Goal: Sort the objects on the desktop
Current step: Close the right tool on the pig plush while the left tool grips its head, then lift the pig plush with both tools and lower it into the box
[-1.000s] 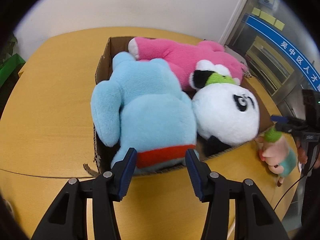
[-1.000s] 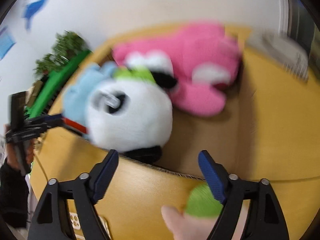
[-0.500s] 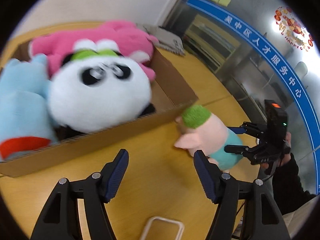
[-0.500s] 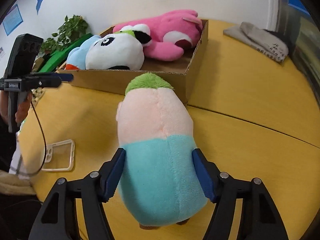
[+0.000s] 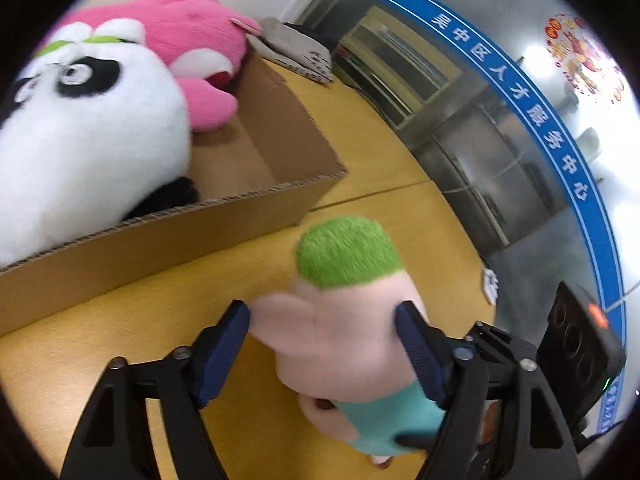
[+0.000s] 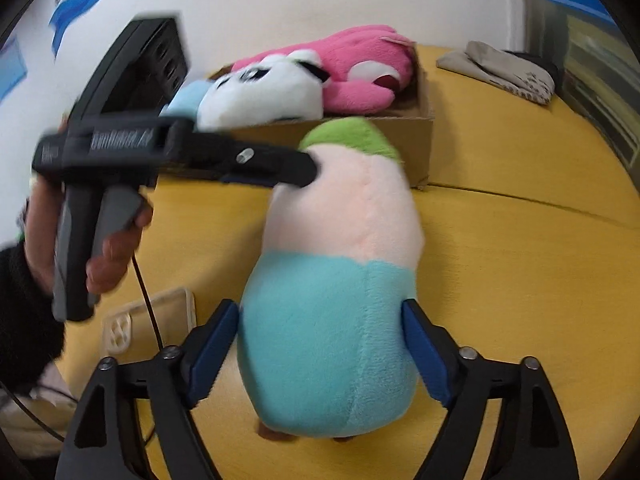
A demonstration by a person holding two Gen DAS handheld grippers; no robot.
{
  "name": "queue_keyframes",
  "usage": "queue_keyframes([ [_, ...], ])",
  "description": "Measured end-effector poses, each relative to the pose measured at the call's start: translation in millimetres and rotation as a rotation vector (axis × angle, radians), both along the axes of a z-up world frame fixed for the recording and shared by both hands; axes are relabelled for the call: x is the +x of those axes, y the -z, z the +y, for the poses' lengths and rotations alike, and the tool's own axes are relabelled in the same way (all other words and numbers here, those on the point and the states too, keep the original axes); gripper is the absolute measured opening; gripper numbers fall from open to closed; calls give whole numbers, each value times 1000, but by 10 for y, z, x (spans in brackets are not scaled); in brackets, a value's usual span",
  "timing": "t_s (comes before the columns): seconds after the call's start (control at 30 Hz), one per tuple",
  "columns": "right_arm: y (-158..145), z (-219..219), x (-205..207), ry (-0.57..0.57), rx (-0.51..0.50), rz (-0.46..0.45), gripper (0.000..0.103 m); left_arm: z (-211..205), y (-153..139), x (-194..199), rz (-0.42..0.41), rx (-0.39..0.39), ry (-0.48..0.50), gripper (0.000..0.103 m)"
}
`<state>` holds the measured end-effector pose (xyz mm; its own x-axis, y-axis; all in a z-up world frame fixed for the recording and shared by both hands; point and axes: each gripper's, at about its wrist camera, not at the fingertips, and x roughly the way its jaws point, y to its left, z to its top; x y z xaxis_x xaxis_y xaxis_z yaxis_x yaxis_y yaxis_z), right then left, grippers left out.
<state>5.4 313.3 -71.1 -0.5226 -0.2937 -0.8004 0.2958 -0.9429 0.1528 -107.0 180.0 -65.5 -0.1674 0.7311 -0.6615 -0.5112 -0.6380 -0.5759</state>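
A plush doll (image 6: 340, 264) with green hair, pink head and teal body stands on the yellow table in front of a cardboard box (image 5: 280, 168). My right gripper (image 6: 320, 344) is shut on its teal body. My left gripper (image 5: 324, 344) has come around its pink head (image 5: 344, 336), with the right pad pressing into the plush and the left pad at its ear; whether it squeezes is unclear. The left gripper also shows in the right wrist view (image 6: 296, 168), touching the head. The box holds a panda (image 5: 80, 132), a pink plush (image 5: 188, 36) and a blue plush (image 6: 188, 98).
A clear phone case (image 6: 152, 320) lies on the table at the left. A grey folded cloth (image 6: 500, 68) lies at the table's far right. The table edge (image 5: 472, 240) curves along the right, with glass doors beyond.
My left gripper has swung from the box over to the doll and now brackets its head. My right gripper keeps holding the doll's body.
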Motion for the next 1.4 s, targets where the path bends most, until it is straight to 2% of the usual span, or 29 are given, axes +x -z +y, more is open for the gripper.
queue_keyframes([
  [0.07,42,-105,32,-23,71,10,91,-6,-61,19,17,14,20,65],
  [0.1,60,-95,20,-14,68,7,91,-8,-100,27,28,27,30,65],
  [0.2,91,-54,-15,0,48,1,88,30,-188,17,56,53,55,75],
  [0.33,93,-116,39,-58,86,18,87,159,-119,-91,52,30,89,76],
  [0.43,104,-261,84,-119,148,35,87,257,31,-114,34,-26,123,77],
  [0.53,123,-320,84,-119,168,53,89,233,102,-107,23,-30,116,76],
  [0.6,86,-250,93,-99,116,62,90,191,125,-116,6,-21,110,73],
  [0.7,-26,-3,86,-38,-46,30,91,175,106,-94,5,-24,111,72],
  [0.8,112,63,30,-39,-56,-48,89,188,81,-76,17,-25,116,70],
  [0.87,147,28,28,-44,-58,-54,85,192,52,-63,30,-29,114,68],
  [0.93,122,34,39,-37,-75,-35,73,162,-51,-56,57,-19,102,66],
  [0.97,80,57,50,-27,-91,-14,71,143,-112,-53,72,-12,95,65],
  [1.07,-121,78,131,-19,-123,57,69,146,-514,-28,185,6,112,65],
  [1.17,-452,81,75,-25,-112,173,69,181,-983,-135,312,3,144,65],
  [1.27,-791,88,-261,-23,-90,293,69,193,-1393,-463,419,-3,163,65],
  [1.4,-960,84,-841,-24,-64,372,69,196,-1616,-1050,485,-26,159,65],
])
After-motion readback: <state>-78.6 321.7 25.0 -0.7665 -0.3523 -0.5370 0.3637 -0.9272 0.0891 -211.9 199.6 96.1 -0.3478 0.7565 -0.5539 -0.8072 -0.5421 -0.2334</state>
